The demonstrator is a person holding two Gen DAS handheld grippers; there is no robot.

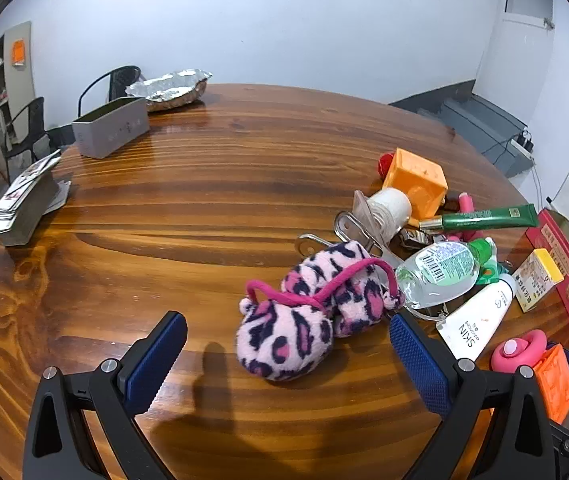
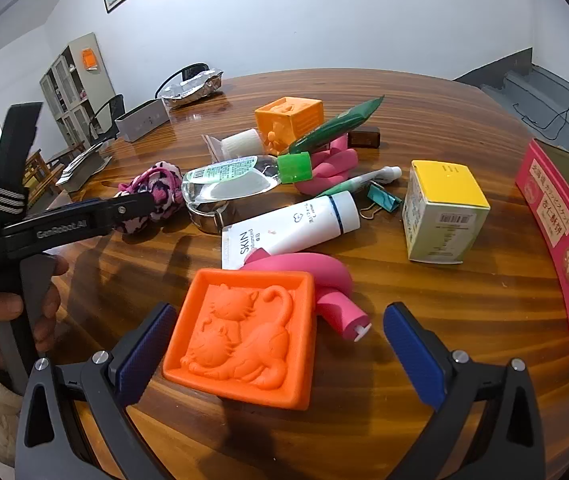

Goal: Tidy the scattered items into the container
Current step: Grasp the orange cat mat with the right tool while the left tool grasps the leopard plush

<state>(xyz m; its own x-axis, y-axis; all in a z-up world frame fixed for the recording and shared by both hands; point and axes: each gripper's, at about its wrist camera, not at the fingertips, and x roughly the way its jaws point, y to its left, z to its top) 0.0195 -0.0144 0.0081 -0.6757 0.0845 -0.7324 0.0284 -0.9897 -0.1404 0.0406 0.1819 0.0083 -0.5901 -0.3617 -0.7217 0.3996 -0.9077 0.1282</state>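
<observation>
Now both grippers (image 1: 288, 354) (image 2: 280, 344) gape — toys (image 1: 284, 340) unheld

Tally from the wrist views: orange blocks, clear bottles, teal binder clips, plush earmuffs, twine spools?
Orange blocks: 2, cat-relief block, cube
Clear bottles: 1, green-capped bottle
Teal binder clips: 1, teal clip
Plush earmuffs: 1, leopard-print earmuffs
Twine spools: 1, white spool
Total: 6
</observation>
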